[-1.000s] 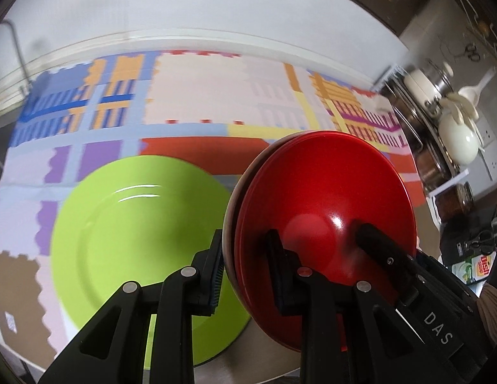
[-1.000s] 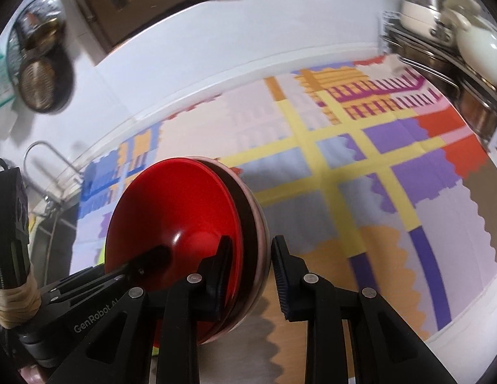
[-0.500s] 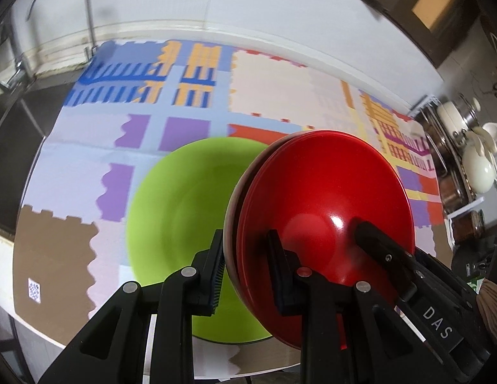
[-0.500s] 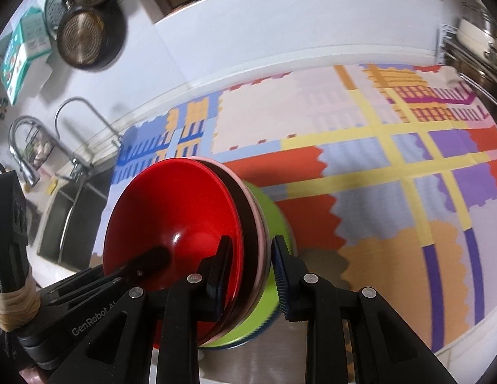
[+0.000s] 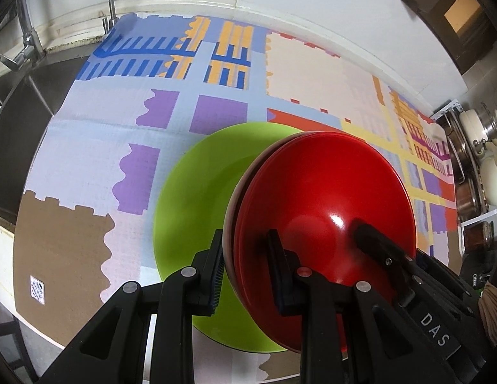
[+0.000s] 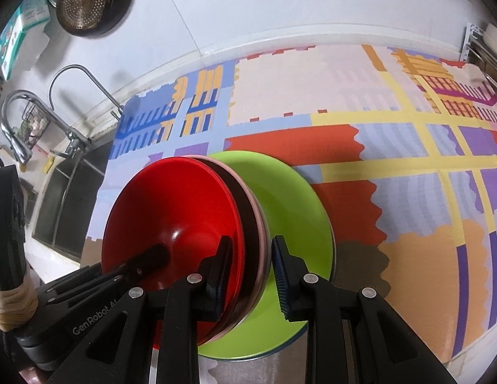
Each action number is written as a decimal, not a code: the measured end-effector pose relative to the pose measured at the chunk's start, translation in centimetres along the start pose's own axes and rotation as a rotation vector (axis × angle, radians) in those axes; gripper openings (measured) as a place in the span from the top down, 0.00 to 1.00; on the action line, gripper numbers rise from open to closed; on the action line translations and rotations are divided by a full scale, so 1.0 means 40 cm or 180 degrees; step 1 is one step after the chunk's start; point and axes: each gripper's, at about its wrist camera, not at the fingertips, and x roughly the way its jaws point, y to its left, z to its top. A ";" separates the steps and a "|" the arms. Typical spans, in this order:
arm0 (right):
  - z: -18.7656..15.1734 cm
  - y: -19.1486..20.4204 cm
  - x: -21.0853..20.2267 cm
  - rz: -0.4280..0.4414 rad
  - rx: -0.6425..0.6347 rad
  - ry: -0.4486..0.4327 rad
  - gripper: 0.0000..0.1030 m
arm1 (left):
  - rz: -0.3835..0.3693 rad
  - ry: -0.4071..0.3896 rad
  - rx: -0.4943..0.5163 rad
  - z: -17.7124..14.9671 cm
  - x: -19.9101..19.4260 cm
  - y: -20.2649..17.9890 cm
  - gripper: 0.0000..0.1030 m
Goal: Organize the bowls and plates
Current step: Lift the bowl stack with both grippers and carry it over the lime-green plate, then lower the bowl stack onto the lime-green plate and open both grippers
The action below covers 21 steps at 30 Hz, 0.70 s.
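Glossy red bowls [image 5: 325, 198], nested with a pinkish one, hang tilted above the round lime plate [image 5: 197, 192] on the patterned mat [image 5: 88, 160]. Left gripper [image 5: 247, 267] and right gripper [image 6: 251, 270] each clamp opposite rims of the stack.

Home kitchen, sink [image 6: 61, 192], faucet [image 6: 16, 121], hanging strainer [image 6: 80, 1], pots [image 5: 487, 147]

left gripper [image 5: 245, 268] and right gripper [image 6: 251, 268], jaws clamped, side by side
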 end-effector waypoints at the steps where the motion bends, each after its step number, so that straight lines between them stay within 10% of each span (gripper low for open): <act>1: 0.001 0.001 0.007 0.0000 -0.0001 0.0027 0.74 | 0.0004 0.0011 0.0003 0.002 0.003 0.001 0.75; 21: -0.002 0.006 0.037 -0.0040 -0.0068 0.0046 0.73 | 0.0016 0.0006 0.0096 -0.001 0.027 0.010 0.72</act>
